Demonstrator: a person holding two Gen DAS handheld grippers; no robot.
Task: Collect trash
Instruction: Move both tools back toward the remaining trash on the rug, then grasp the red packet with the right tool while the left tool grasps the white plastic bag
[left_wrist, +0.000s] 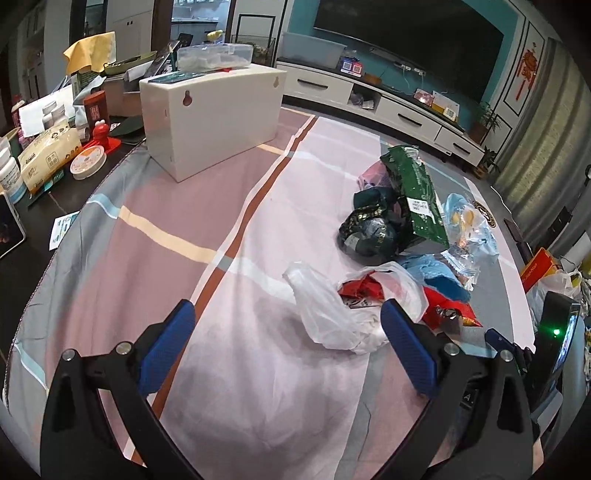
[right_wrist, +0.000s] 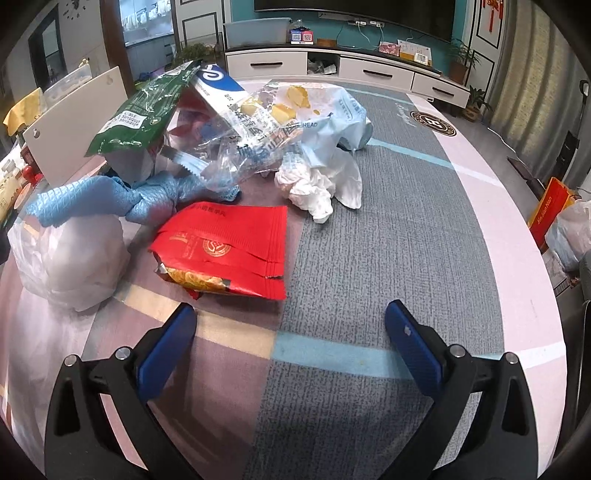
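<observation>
Right wrist: glossy red foil wrapper (right_wrist: 225, 251) lies creased beside crumpled tissue (right_wrist: 306, 188).

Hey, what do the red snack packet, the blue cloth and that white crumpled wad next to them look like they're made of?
Red snack packet: likely glossy plastic film, given its sheen, sharp creases and crimped seam.
Blue cloth: soft woven or nonwoven fabric, matte, with a diamond texture; looks like a cleaning cloth.
White crumpled wad: probably tissue paper, matte with fine soft wrinkles, though thin plastic can't be excluded.

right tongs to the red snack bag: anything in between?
Bare. In the right wrist view, only striped tablecloth lies between the open right tongs and the red snack bag.
</observation>
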